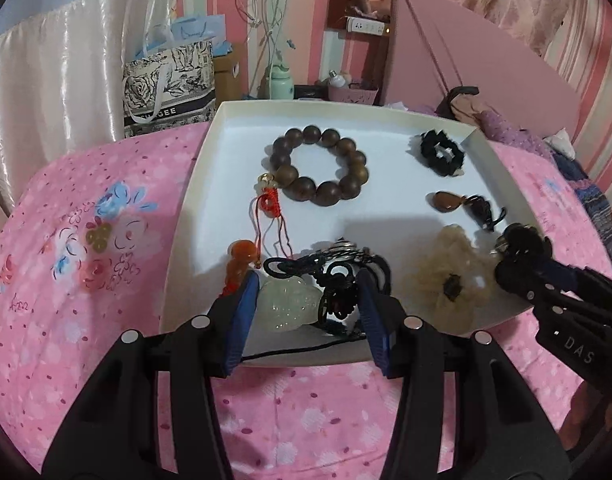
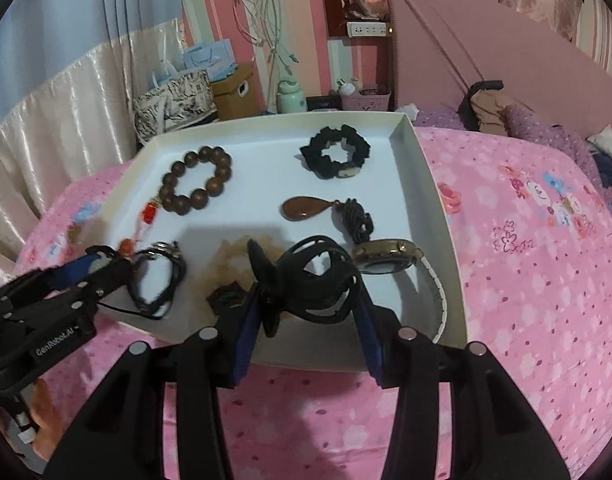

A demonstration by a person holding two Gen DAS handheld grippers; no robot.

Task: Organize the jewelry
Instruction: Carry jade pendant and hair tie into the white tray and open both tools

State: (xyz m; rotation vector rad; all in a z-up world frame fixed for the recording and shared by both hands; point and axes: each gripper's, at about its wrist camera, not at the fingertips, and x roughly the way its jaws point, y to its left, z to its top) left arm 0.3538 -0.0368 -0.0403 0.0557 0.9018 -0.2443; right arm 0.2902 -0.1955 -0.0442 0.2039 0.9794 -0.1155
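Left gripper (image 1: 306, 304) over the near edge of the tray (image 1: 193, 216), jaws clamped on a pale green carved pendant (image 1: 289, 306) with its tangle of black cord (image 1: 338, 280). Right gripper (image 2: 306, 300) likewise low over the near edge, jaws clamped on a black hair clip (image 2: 306, 280); whether both pads truly press on it hard to make out.

Farther out on the tray floor: brown bead bracelet (image 1: 320, 166) with a red tassel (image 1: 269, 204), orange stone charm (image 1: 241, 256), black scrunchie (image 2: 334, 156), brown teardrop pendant (image 2: 303, 208) on a dark knotted cord, beige frilly hair tie (image 1: 454, 276), watch (image 2: 386, 260) with a white strap by the right wall, ring with black cord (image 2: 161, 276) near the left.

Beneath the tray, a pink flowered bedspread (image 1: 85, 240). Beyond: pink headboard (image 2: 486, 52), cream curtain (image 1: 65, 72), printed paper bag (image 1: 165, 84), cardboard box (image 2: 235, 90), mint bottle (image 2: 289, 98), power strip (image 2: 366, 29) on a striped pink wall, hanging cables (image 1: 265, 8).

Watch face half hidden behind the clip. Picture corners cut off by the lens rim. Clutter at the headboard too small to tell.
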